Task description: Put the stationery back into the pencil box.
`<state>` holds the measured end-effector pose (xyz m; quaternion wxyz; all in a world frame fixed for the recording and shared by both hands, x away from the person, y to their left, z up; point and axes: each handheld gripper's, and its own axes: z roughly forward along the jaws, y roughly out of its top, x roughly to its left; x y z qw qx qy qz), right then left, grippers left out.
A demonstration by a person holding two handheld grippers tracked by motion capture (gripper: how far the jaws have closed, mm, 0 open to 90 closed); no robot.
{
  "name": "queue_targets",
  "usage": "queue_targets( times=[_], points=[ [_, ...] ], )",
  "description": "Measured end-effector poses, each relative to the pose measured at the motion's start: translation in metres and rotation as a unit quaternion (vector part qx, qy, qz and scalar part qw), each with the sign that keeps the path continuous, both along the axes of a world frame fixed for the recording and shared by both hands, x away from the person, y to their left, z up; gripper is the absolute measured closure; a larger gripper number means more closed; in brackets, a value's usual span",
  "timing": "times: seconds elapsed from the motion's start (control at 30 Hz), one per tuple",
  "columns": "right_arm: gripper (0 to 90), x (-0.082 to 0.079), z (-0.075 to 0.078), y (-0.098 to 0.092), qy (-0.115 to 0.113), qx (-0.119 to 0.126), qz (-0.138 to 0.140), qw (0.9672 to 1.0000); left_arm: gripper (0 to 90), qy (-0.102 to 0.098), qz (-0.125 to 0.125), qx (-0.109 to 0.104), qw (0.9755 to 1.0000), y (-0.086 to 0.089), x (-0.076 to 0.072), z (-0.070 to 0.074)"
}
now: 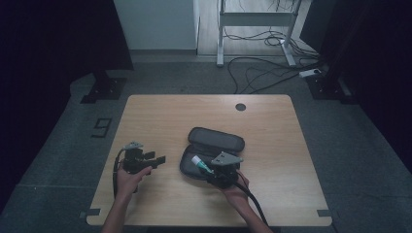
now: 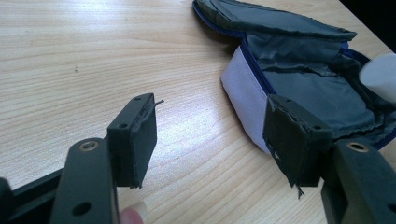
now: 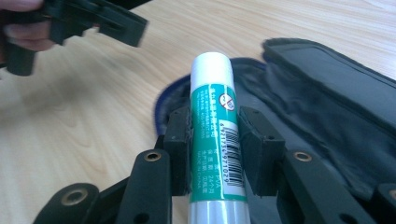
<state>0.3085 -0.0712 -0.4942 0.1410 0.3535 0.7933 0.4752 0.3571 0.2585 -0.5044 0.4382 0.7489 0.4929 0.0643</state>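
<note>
- Nearest the person, the right gripper is closed on a glue stick, its two pads pressing the green labelled barrel from either side about midway along, with the white cap end pointing away over the case.
- The glue stick looks light, rigid and smooth-walled; a glossy round barrel like this can probably twist or slide in the pads, so a hold across the middle of the label, square to its length, seems the safest place.
- In the high view the stick hangs over the near left part of the open pencil case, just above its lining.
- The left gripper is held wide open with nothing between its jaws, low over the wooden table, just left of the case's near edge.
- The case is soft fabric with a zip; it will likely sag and shift if pushed, so its stiffer zipped rim is the better place to steady it.
- Its lid flap lies folded back on the far side.
</note>
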Motion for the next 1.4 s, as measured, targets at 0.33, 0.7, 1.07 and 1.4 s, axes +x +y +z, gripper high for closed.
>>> queue_targets(
  times=[0.33, 0.7, 1.07, 1.4],
  points=[
    [64.9, 0.023, -0.017, -0.018, 0.024, -0.006, -0.041, 0.9989, 35.4, 0.006, 0.006, -0.002, 1.0, 0.002, 0.0, -0.003],
    [64.9, 0.033, -0.02, -0.02, 0.013, -0.031, -0.054, 0.998, 35.8, -0.002, 0.01, 0.001, 0.9999, 0.002, -0.007, -0.002],
    [64.9, 0.04, -0.031, -0.022, 0.035, -0.061, -0.063, 0.9956, 35.8, -0.003, 0.006, 0.0, 1.0, 0.002, -0.008, -0.002],
    [64.2, 0.041, -0.038, -0.018, 0.044, -0.097, -0.054, 0.9929, 35.8, -0.002, 0.006, 0.001, 1.0, 0.002, -0.007, -0.002]
  ],
)
